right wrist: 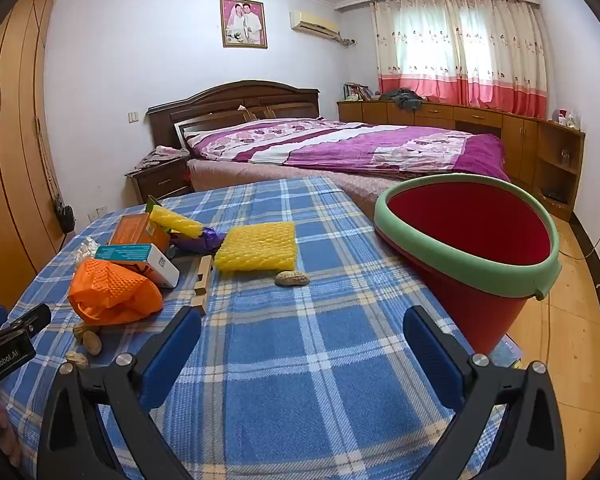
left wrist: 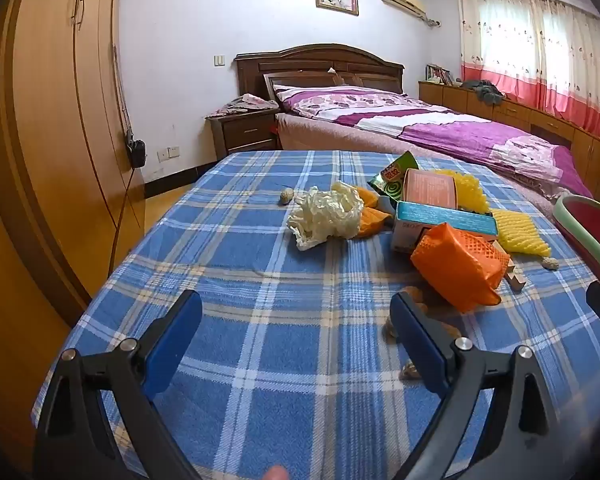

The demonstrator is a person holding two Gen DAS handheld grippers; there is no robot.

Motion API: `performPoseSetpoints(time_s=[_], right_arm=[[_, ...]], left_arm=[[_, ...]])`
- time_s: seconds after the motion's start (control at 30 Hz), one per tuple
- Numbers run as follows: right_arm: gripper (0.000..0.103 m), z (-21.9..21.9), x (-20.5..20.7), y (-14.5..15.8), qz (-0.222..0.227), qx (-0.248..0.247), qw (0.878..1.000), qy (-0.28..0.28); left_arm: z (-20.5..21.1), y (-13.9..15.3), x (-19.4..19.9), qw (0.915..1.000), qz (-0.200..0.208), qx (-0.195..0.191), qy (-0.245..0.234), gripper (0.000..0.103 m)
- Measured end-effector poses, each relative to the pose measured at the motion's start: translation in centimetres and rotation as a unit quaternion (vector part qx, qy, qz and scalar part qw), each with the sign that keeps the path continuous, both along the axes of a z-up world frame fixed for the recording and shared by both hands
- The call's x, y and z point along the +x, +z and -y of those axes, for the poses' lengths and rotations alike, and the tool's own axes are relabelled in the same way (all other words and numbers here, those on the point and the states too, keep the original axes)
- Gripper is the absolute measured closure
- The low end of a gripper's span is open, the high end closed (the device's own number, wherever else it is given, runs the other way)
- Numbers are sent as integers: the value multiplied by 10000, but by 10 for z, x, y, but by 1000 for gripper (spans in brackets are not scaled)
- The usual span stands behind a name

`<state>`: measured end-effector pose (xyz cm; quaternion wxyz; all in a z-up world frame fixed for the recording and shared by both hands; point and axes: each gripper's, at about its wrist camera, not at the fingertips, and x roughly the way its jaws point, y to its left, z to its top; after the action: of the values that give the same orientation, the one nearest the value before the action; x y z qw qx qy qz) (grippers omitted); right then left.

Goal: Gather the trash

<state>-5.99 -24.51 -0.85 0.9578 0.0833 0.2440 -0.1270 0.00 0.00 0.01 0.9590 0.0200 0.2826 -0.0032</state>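
Trash lies scattered over the blue plaid blanket [left wrist: 260, 312] in front of us, mostly bunched toward the far middle. Nearest sits an orange foam fruit net [left wrist: 458, 266], its mesh dimpled and crumpled into a lump. Behind it rests a small white carton with a teal top [left wrist: 444, 220], touching an orange-pink box [left wrist: 428, 188] and a green mosquito-coil packet [left wrist: 396, 178]. A flat, ribbed yellow foam net [right wrist: 256, 246] lies just beside them, and a second one [right wrist: 176, 220] is rolled into a tube. We see a crinkled cream plastic bag [left wrist: 328, 212] to the left of the pile, a pale wooden block [right wrist: 203, 284], and several rough peanut shells [right wrist: 292, 278] lying loose on the cloth. A red bucket with a smooth green rim [right wrist: 468, 248] stands at the blanket's right edge. Our left gripper [left wrist: 296, 336] hovers with its blue pads spread wide, nothing between them; our right gripper [right wrist: 302, 348] is likewise spread wide and empty.
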Motion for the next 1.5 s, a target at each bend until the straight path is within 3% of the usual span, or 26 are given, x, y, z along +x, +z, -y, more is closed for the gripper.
performPoseSetpoints(time_s=[1.5], right_arm=[[0,0,1,-1,-16,3,10000,-10]], left_arm=[[-6,1,0,10000,-23,-69,53,8]])
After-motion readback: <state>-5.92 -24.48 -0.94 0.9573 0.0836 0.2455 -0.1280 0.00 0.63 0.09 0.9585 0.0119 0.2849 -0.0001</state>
